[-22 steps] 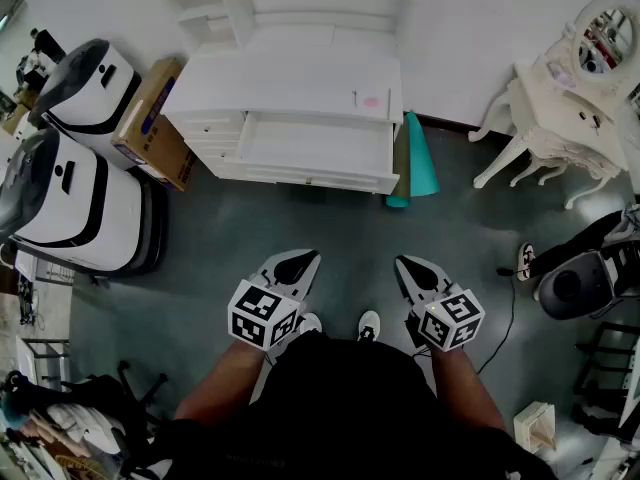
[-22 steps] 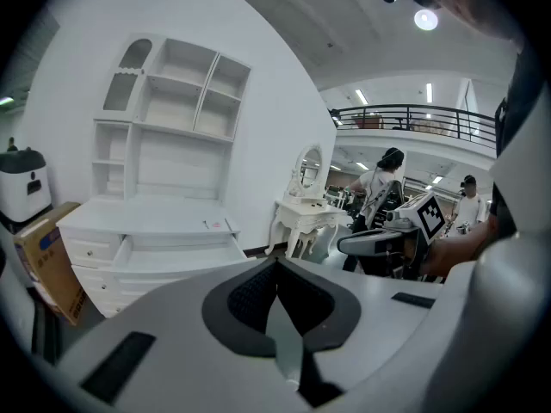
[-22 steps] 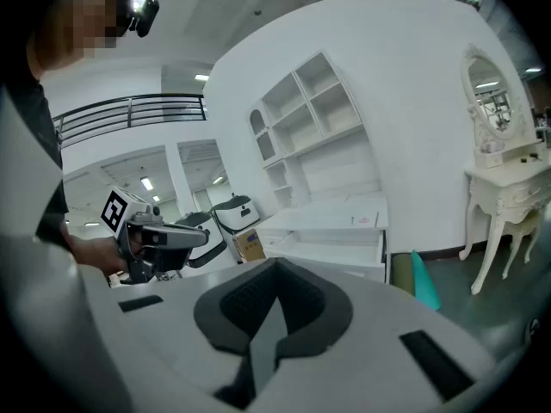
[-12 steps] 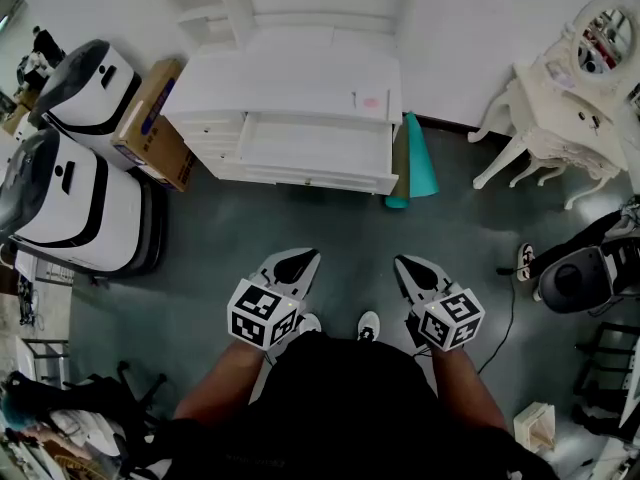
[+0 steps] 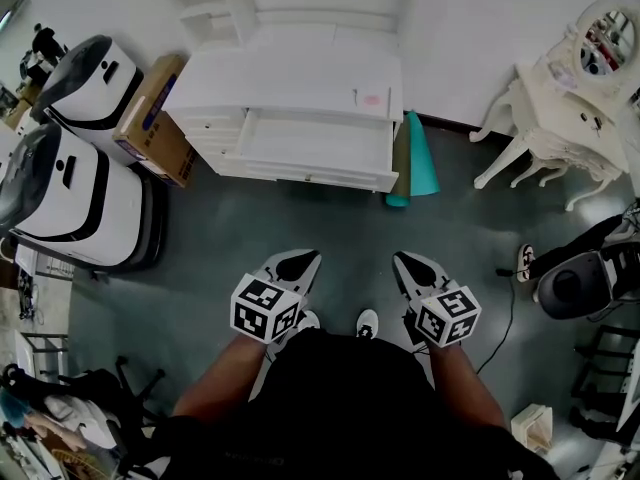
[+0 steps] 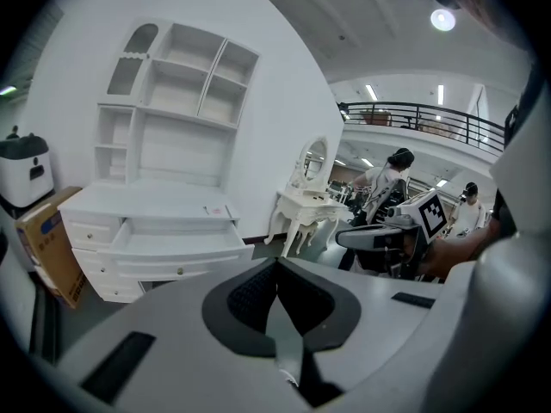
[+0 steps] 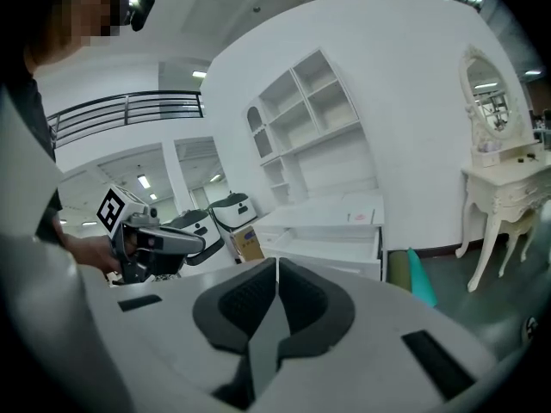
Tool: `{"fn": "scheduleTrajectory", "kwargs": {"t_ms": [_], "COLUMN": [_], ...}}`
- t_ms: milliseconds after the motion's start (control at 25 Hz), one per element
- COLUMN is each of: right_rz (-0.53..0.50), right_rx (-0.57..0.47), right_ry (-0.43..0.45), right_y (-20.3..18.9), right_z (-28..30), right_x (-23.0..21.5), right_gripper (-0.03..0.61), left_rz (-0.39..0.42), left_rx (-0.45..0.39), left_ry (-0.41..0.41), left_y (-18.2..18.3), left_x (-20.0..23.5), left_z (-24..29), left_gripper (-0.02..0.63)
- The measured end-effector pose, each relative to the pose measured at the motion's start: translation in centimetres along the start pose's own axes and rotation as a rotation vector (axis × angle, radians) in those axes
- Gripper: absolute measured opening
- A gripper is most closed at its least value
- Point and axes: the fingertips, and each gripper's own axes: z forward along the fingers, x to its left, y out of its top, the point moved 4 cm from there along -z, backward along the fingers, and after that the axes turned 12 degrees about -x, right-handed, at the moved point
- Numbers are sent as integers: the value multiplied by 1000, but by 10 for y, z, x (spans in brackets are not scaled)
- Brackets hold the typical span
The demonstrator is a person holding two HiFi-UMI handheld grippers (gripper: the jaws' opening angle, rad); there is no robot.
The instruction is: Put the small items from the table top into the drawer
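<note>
I see my left claw (image 5: 297,260) and right claw (image 5: 411,262) drawn a shade nearer each other. The white, dark-topped machines (image 5: 75,183) sit slightly shifted in view.

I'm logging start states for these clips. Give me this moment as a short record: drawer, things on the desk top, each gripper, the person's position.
drawer: pulled open, looks empty
desk top: small pink item and thin dark item near its right end
left gripper: jaws together, holding nothing
right gripper: jaws together, holding nothing
person: standing short of the drawer, both grippers over the floor
</note>
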Motion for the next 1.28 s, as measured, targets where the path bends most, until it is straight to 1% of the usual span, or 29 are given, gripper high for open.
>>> {"fn": "scheduleTrajectory", "kwargs": {"t_ms": [160, 320, 560, 920, 1120, 1280], "right_rz": [18, 27, 14, 5, 21, 29], "right_rx": [0, -14, -29, -10, 4, 12], "right_ry": [15, 35, 62, 126, 151, 180], "right_y": [-1, 4, 12, 11, 6, 8], "right_z": [-4, -8, -15, -27, -24, -20], "right_x": [-4, -12, -28, -59, -73, -76], "right_gripper": [29, 29, 29, 29, 29, 29], "left_rz": [8, 11, 13, 10, 9, 15], "left_rx": [8, -5, -12, -23, -6, 3], "left_ry": [-3, 14, 45, 82, 93, 106], "left_y": [0, 5, 6, 1, -6, -3], "left_x": [-6, -11, -21, -50, -64, -67], "left_z": [2, 10, 23, 51, 63, 68], "left_gripper": [11, 11, 11, 11, 11, 11]}}
